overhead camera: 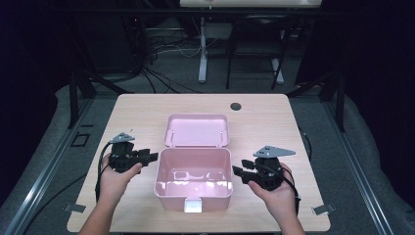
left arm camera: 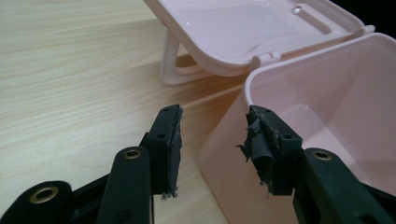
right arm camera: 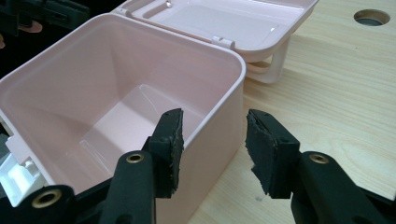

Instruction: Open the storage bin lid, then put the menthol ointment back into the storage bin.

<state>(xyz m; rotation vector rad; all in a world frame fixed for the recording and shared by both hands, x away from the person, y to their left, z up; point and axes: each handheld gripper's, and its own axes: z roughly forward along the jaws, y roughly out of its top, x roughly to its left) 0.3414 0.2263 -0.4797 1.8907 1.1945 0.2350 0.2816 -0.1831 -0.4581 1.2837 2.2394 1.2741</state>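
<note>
While both hands are kept low at the near half of the wooden table (overhead camera: 274, 107), a pink box (overhead camera: 193, 188) is seen standing between them, its lid (overhead camera: 196, 130) swung fully back and lying open behind it, propped on its handle (left arm camera: 169, 65). The left gripper (overhead camera: 150, 156) is held just beside the box's left wall, jaws spread apart with nothing pressed between the pads; the wall's corner is seen between them in the left gripper view. The right gripper (overhead camera: 237, 171) is held released as well, its jaws straddling the right wall's rim without touching it. The box's interior is seen bare.
</note>
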